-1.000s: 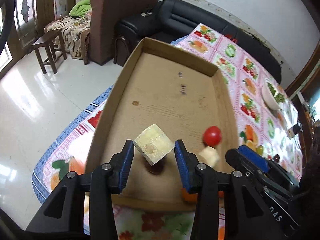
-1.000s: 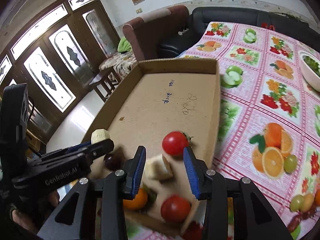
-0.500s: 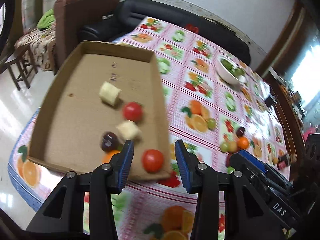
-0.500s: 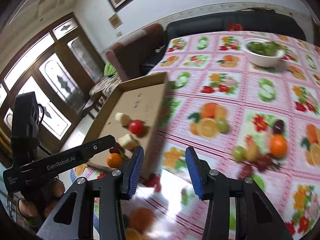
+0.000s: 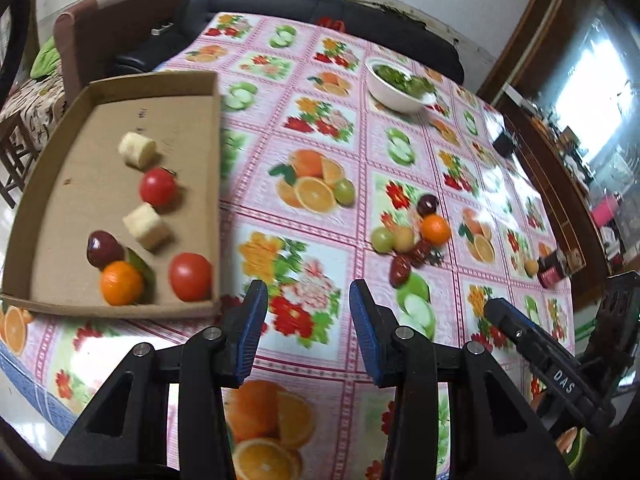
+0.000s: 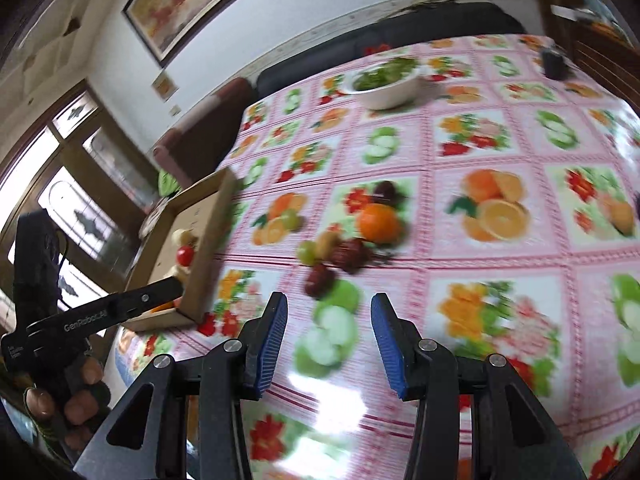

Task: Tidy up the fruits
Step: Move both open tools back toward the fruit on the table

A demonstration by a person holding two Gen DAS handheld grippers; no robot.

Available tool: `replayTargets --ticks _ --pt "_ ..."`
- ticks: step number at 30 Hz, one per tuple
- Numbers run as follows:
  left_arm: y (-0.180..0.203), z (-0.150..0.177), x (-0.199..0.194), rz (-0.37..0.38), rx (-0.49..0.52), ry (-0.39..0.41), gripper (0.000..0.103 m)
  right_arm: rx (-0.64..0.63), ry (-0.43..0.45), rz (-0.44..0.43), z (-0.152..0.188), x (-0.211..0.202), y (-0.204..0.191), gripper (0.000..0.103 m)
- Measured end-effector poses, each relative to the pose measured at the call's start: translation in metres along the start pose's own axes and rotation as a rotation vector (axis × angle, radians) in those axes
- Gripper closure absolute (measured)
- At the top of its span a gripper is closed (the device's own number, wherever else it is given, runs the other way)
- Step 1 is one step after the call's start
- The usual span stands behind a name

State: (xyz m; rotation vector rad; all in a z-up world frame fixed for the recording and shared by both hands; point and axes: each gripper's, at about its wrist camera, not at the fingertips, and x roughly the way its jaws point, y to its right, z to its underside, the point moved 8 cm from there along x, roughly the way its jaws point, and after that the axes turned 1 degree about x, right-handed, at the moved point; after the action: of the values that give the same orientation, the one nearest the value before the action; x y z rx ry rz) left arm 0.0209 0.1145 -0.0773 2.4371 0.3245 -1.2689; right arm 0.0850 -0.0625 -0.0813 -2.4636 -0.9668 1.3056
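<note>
Both grippers had swung away from the shallow brown cardboard tray (image 5: 120,92), where a second earlier they hung over the fruit now lying inside it. Loose fruit remained in a small heap (image 5: 412,236) on the table, an orange tangerine (image 5: 435,229) among dark dates. The left gripper (image 5: 306,320) stood apart and empty; the right gripper (image 6: 326,328) likewise gaped, holding nothing. Round fruit packed so close could roll off if nudged, I judged, and the glossy fruit-print plastic tablecloth (image 5: 320,140) might fool the eye. Beyond stood a white bowl of greens (image 5: 396,84) and a black sofa (image 5: 320,4).
</note>
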Motion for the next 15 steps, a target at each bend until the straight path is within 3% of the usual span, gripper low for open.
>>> replayTargets --ticks 15 --pt "0.026 0.012 0.019 0.01 0.044 -0.057 0.063 0.125 0.038 0.086 0.014 -0.028 0.074 0.057"
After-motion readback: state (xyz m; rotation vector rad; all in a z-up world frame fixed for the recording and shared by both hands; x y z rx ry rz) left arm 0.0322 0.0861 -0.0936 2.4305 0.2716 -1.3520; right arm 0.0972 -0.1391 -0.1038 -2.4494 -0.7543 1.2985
